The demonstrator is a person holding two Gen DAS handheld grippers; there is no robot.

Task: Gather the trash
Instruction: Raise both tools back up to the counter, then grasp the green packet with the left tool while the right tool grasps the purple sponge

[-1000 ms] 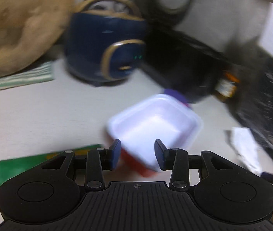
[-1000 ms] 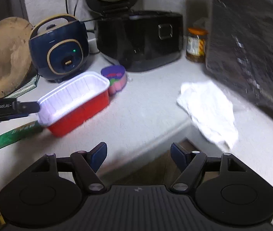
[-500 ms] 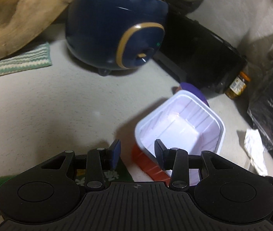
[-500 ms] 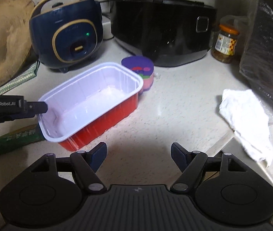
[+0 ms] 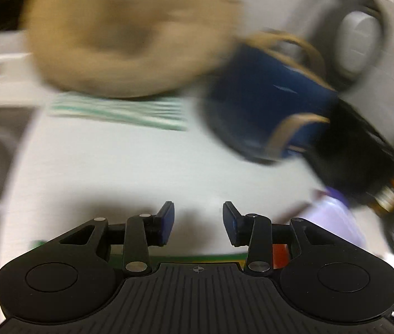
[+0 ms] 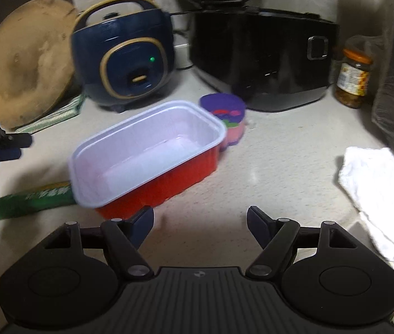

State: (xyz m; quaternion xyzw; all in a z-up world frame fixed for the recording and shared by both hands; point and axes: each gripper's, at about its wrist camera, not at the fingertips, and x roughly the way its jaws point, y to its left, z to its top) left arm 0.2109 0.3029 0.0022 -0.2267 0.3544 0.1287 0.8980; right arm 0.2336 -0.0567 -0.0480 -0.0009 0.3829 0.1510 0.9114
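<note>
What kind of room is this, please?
Most likely a home kitchen counter: a blue rice cooker, a larger black cooker and a jar of preserved food stand along the wall.

I have bare counter point(image 6: 280, 167) ahead of my right gripper point(image 6: 200, 224), open between the red tray point(image 6: 152, 150) on one side and the crumpled white tissue point(image 6: 374, 189) on the other. The back is blocked by the blue cooker point(image 6: 124, 55), black cooker point(image 6: 263, 58) and jar point(image 6: 354, 76). A green wrapper point(image 6: 27, 200) lies beside the tray.
</note>
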